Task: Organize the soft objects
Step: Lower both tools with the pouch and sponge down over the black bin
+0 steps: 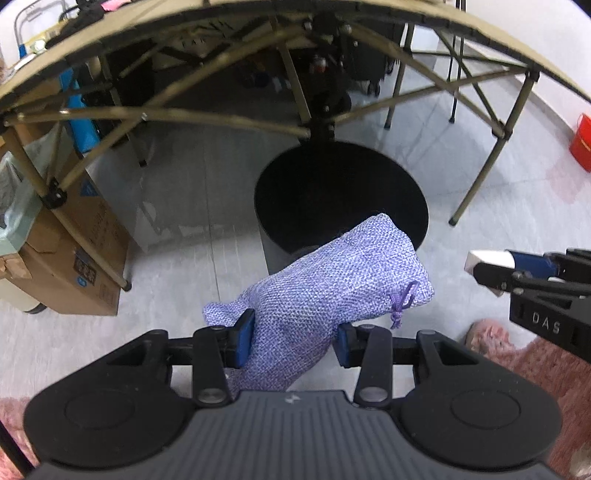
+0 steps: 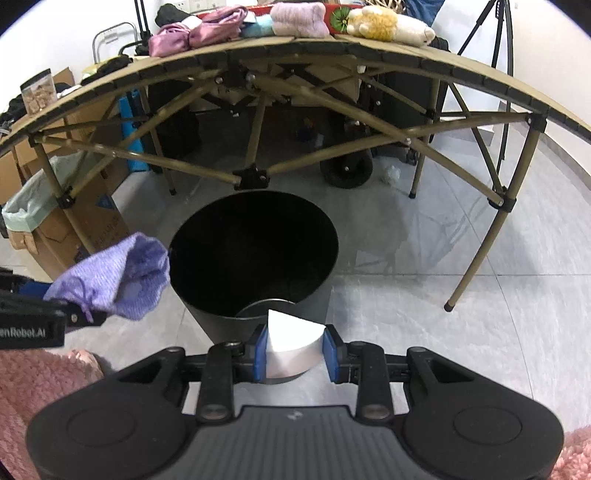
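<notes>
Left gripper (image 1: 291,341) is clamped on a purple pouch (image 1: 325,273), blue pads pressing its lower part; the pouch's long axis runs up and away to the right, its far end overlapping the bin (image 1: 332,184) rim in the left wrist view. Right gripper (image 2: 295,352) is closed on a white wedge (image 2: 290,338), pads on both flat sides, apex pointing toward the bin. From the right wrist view the wedge sits just before the near rim, roughly on the bin's midline; the pouch hangs off to the left, beside the rim rather than over the opening. Judging by that, the right hand is the better lined up for a drop, while the left would need to travel right and forward to bring the pouch over the mouth. Bin is black, round, open-topped, dark inside; contents cannot be made out. It stands on a pale grey tiled floor, under the front edge of a folding table (image 2: 369,51) with tan crossed legs. A pink fuzzy rug (image 1: 535,369) lies nearest, below both grippers. On the tabletop, more soft items: satin pouches (image 2: 192,37), a pink plush (image 2: 299,20), a cream toy (image 2: 388,24). Cardboard boxes (image 1: 74,258) stand left.
</notes>
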`<state>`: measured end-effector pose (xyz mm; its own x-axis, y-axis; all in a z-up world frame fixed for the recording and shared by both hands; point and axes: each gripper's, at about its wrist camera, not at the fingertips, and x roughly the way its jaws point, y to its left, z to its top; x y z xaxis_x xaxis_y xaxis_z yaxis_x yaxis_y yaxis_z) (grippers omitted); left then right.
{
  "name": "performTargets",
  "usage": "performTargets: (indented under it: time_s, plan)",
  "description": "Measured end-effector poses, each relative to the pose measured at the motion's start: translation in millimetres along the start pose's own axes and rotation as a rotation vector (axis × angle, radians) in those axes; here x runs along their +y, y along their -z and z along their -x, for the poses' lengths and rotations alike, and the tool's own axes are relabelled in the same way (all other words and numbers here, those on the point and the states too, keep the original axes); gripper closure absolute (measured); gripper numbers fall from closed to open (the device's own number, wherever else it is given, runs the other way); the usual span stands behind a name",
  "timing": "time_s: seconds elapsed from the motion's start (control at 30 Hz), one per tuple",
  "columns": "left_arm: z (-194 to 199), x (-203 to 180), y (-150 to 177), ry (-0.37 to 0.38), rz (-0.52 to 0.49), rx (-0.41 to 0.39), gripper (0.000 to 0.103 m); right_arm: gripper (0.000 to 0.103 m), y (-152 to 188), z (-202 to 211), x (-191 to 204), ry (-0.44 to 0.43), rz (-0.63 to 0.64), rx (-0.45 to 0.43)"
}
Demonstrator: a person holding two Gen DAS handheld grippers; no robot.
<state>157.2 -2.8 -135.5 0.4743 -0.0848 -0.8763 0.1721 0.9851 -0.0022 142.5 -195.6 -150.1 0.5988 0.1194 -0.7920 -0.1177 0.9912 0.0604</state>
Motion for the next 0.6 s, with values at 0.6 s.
performTargets:
  time_s: [0.6]
  plan:
    - [-42.5,-6.2,1.3,-0.030,-0.007,0.195,0.060,0.073,-1.7,-25.4,-8.2,0.051,-0.030,0.063]
